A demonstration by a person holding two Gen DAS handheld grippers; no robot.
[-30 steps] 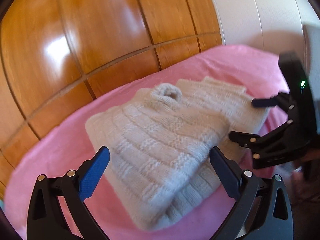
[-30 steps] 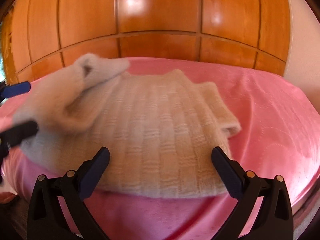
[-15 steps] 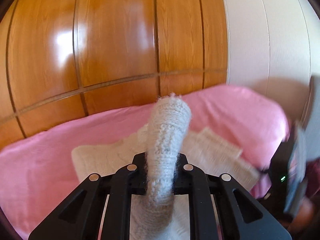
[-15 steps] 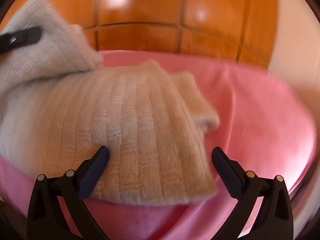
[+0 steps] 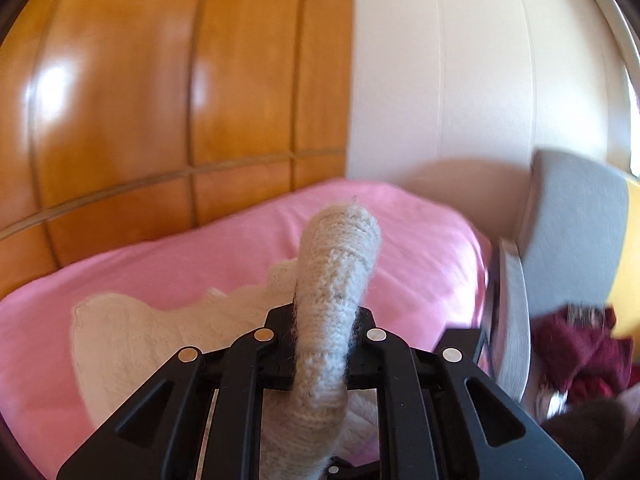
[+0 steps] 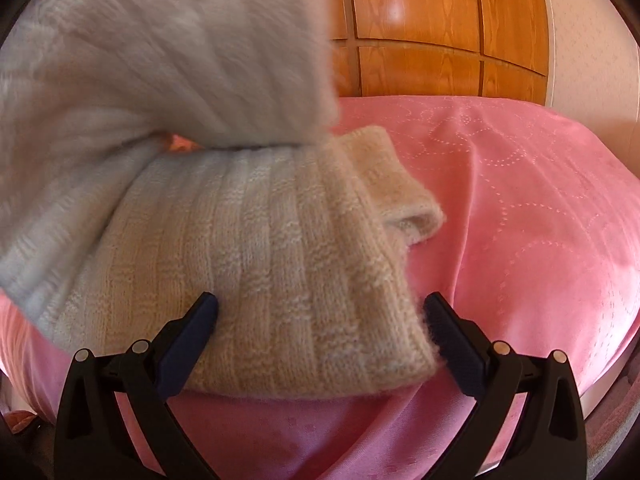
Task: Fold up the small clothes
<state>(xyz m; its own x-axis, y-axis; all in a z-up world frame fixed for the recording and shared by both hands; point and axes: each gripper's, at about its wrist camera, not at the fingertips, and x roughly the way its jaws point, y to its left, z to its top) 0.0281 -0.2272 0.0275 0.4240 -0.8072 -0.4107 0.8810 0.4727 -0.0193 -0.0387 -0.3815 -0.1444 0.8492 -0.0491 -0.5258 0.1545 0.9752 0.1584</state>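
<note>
Now, through your left wrist camera, the left tongs [image 5: 320, 332] are pinching the sweater [image 5: 332, 280], where 1 second ago they were spread above it; that lifted sleeve starts the fold. The pink bed [image 5: 200, 264] ends at the wall, with a grey chair [image 5: 576, 216] and dark red clothes [image 5: 576, 344] close on the right. From your right wrist camera, the right tongs [image 6: 320, 320] stay spread over the sweater's hem, touching nothing I can confirm, with bare bedding to the right.
</note>
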